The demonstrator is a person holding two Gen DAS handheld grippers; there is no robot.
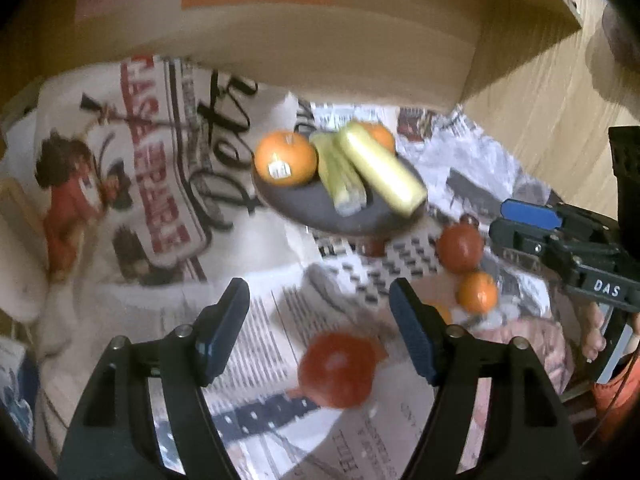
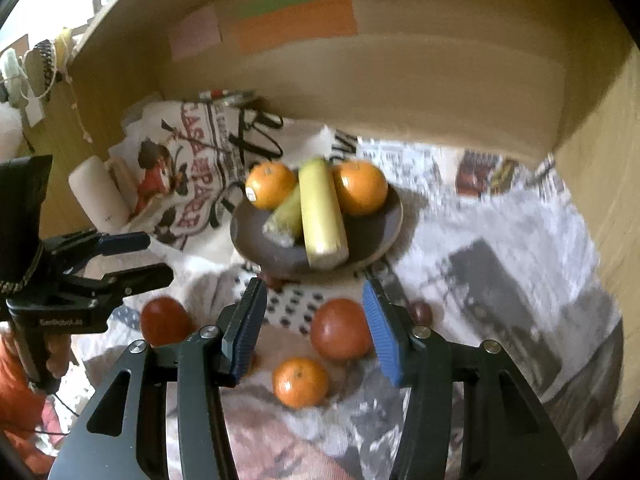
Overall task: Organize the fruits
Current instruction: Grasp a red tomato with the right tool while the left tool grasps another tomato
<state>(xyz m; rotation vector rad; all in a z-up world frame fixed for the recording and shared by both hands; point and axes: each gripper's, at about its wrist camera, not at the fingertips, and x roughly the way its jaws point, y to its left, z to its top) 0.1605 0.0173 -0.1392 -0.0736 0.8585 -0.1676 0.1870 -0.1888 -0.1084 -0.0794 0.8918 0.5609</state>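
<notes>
Read "DAS" in white on the right gripper [image 1: 532, 226], seen from the left wrist view; elsewhere, red block letters on a printed cloth [image 2: 192, 184] — roughly "CASA", the rest too blurred to make out — beside black cursive script. Noted a small white sticker on the left orange [image 2: 270, 185], print unreadable. Found 2 oranges, counting the right orange [image 2: 360, 187], resting on a dark round plate [image 2: 394, 220] with 2 pale yellow-green cylindrical pieces [image 2: 322, 216] lying between them, smooth and blunt-ended. Spread beneath: crumpled newspaper [image 2: 500, 248]. Off the plate, on the paper, lay a glossy red tomato [image 2: 340, 328], a second tomato [image 2: 164, 320] and a small orange [image 2: 300, 382]. Left gripper [image 1: 320, 332] — ribbed blue pads apart, holding nothing, above a tomato. Right gripper likewise spread wide and gripping nothing, the tomato just below it.
</notes>
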